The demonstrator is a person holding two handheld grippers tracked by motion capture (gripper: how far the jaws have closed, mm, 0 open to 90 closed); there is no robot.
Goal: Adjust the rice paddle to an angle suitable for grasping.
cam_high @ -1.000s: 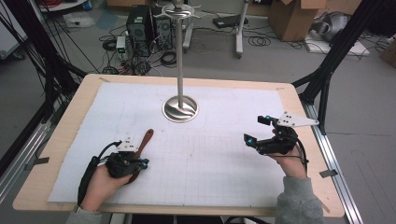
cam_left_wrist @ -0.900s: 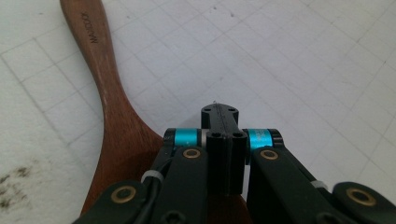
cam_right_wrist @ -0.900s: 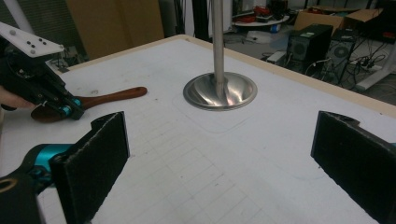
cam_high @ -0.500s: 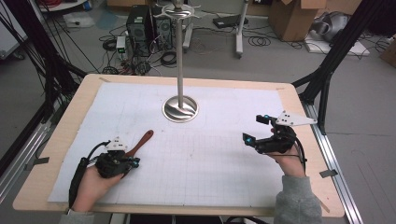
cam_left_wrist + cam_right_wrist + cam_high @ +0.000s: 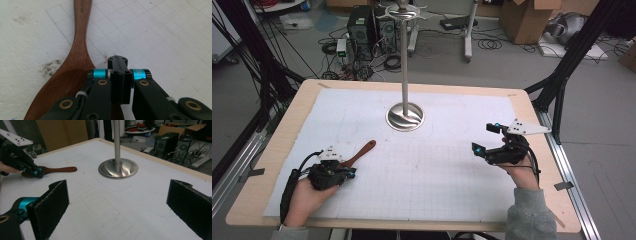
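floor (image 5: 522,65): grey | cardboard boxes (image 5: 524,17) | computer towers (image 5: 362,27)

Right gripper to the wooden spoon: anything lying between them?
Nothing. In the high view, bare gridded mat runs from the right gripper to the wooden spoon.

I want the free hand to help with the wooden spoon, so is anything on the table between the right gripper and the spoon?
Nothing visible. The right gripper is open, and only bare white mat lies between it and the spoon. The metal stand sits farther back, off that line. The left gripper is shut over the spoon's bowl end.
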